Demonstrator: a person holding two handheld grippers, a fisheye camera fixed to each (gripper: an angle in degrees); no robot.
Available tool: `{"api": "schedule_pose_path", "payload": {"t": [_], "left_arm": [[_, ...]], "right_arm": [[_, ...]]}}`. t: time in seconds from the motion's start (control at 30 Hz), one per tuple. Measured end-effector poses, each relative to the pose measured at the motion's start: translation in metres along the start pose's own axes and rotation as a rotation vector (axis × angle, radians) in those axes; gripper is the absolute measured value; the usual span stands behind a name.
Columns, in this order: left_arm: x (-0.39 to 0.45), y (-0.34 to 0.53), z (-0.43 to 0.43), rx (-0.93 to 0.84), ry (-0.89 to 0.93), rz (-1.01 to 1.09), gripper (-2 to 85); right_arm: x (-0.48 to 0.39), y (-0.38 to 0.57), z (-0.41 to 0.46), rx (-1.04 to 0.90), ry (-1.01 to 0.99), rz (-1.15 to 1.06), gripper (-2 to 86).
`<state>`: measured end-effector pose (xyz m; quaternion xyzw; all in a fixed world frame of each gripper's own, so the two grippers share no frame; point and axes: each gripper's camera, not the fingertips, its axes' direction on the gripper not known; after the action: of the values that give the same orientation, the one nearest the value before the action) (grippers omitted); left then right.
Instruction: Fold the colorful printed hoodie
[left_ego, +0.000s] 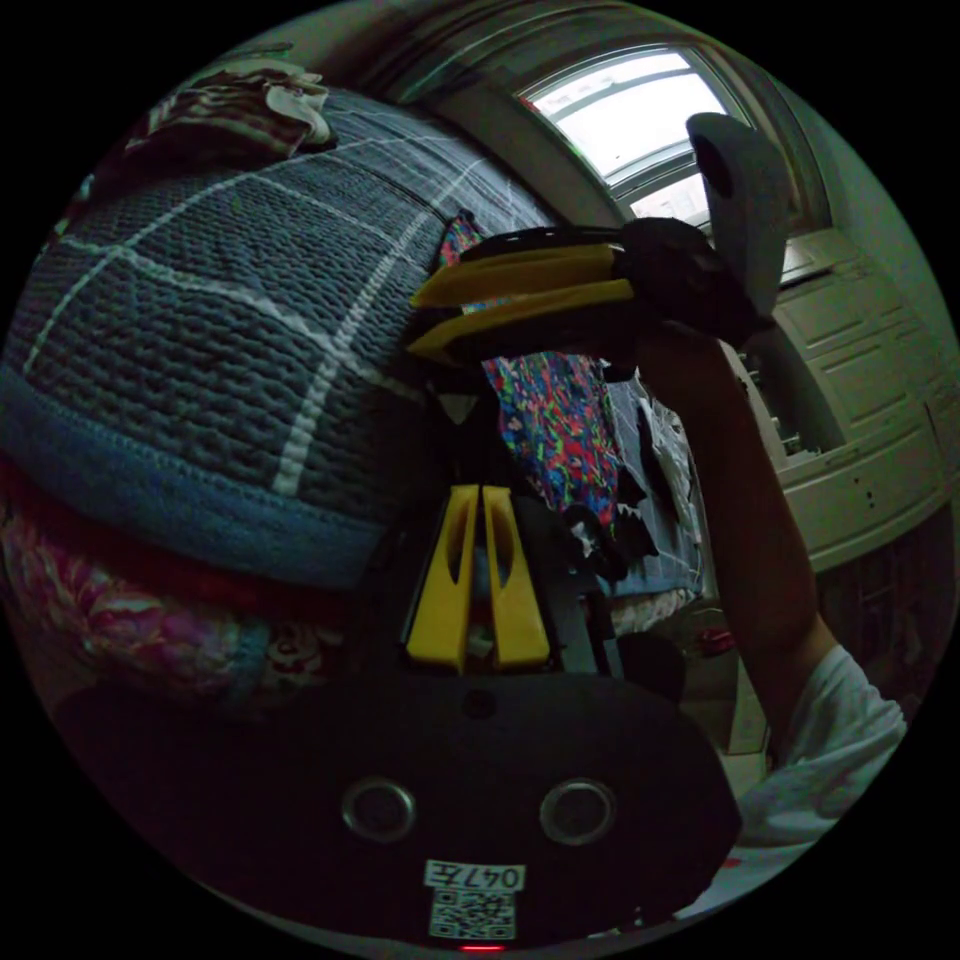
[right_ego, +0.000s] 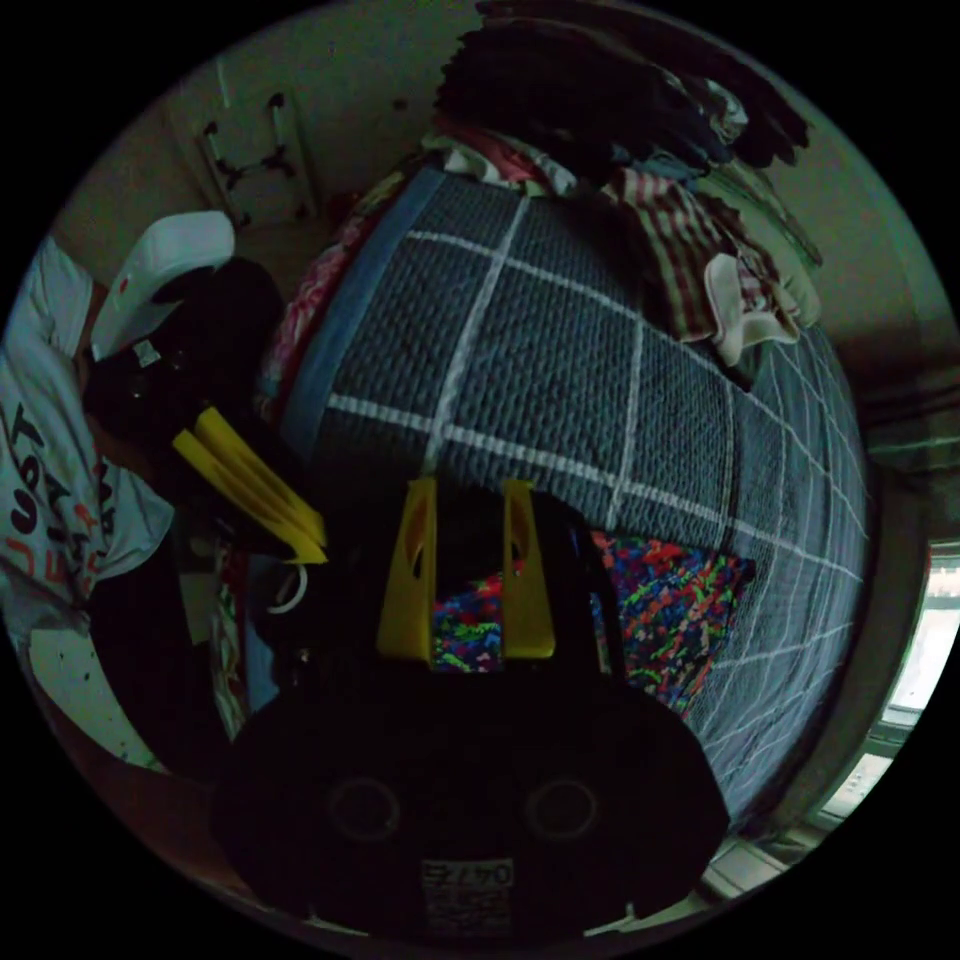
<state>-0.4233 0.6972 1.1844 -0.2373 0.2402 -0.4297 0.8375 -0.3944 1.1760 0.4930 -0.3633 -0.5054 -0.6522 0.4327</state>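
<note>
The colorful printed hoodie (left_ego: 560, 430) hangs in the air beside the bed, its dark inner side turned toward my left gripper (left_ego: 482, 495). That gripper's yellow jaws are nearly together, with a thin strip of fabric between them. My right gripper (left_ego: 425, 320) is higher up, held by a person's hand, and the bright print shows above and below its closed jaws. In the right gripper view the hoodie (right_ego: 680, 610) drapes against the quilt, and its print and dark cloth lie between the jaws of my right gripper (right_ego: 470, 490). The left gripper (right_ego: 312, 540) sits to the left, jaws together.
A bed with a grey-blue quilt (left_ego: 220, 330) crossed by white lines lies beside the hoodie. A pile of clothes (right_ego: 700, 270) rests at its far end. A window (left_ego: 640, 110) and a white cabinet (left_ego: 870, 400) stand behind. The person's arm (left_ego: 760, 540) reaches in.
</note>
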Motion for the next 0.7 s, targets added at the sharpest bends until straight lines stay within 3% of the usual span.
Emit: {"api": "schedule_pose_path", "payload": {"t": [0.23, 0.47, 0.7], "left_arm": [[-0.004, -0.008, -0.003, 0.011, 0.024, -0.018, -1.0], [-0.02, -0.015, -0.026, 0.127, -0.007, -0.091, -1.0], [-0.041, -0.025, -0.035, 0.183, -0.004, -0.208, -0.8]], "right_arm": [[0.004, 0.016, -0.006, 0.033, 0.186, 0.12, -0.3], [0.014, 0.012, -0.005, 0.2, 0.162, 0.22, -0.5], [0.022, 0.021, 0.026, 0.223, 0.076, 0.4, 0.9]]}}
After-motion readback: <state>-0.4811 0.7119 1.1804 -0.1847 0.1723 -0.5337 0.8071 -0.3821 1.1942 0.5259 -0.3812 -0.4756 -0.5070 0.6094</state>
